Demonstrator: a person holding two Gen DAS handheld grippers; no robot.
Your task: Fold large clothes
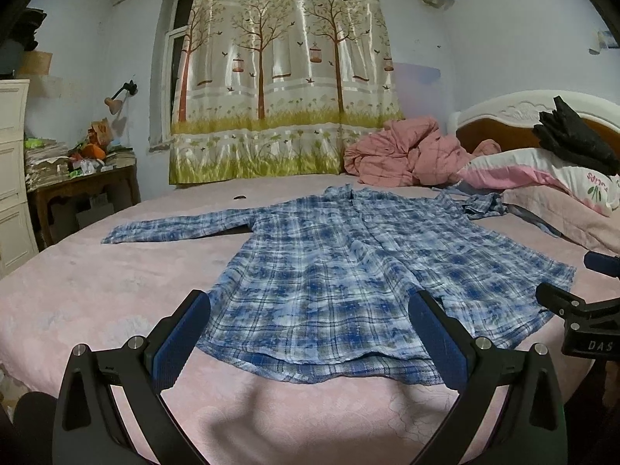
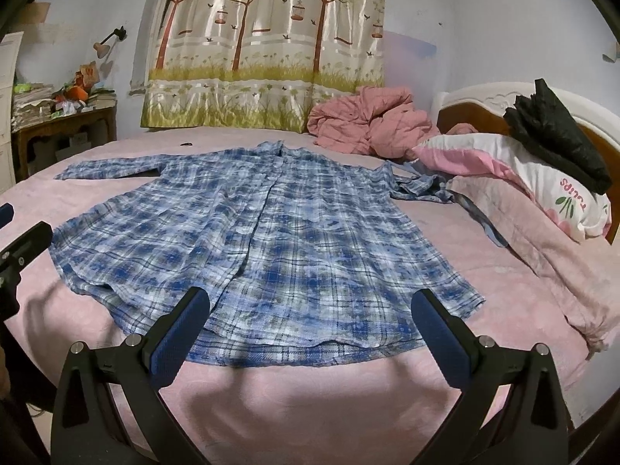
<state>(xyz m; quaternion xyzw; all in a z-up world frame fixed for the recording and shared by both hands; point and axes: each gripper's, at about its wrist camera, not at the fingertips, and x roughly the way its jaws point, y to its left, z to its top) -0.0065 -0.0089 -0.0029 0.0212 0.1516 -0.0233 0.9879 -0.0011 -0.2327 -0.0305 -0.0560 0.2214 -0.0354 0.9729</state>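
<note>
A large blue plaid shirt (image 1: 348, 271) lies spread flat, front up, on a pink bed (image 1: 97, 290), collar far, hem near. One sleeve stretches out to the left; the other is bunched by the pillows. My left gripper (image 1: 310, 310) is open and empty, hovering above the hem's left part. My right gripper (image 2: 310, 310) is open and empty above the shirt (image 2: 271, 240) near the hem's right part. The right gripper also shows at the right edge of the left wrist view (image 1: 581, 317).
A crumpled pink quilt (image 1: 403, 155) lies at the far side of the bed. Pillows (image 1: 542, 178) with black clothing (image 1: 577, 139) on top lie against the headboard at the right. A cluttered wooden side table (image 1: 81, 190) and white drawers (image 1: 11, 170) stand left.
</note>
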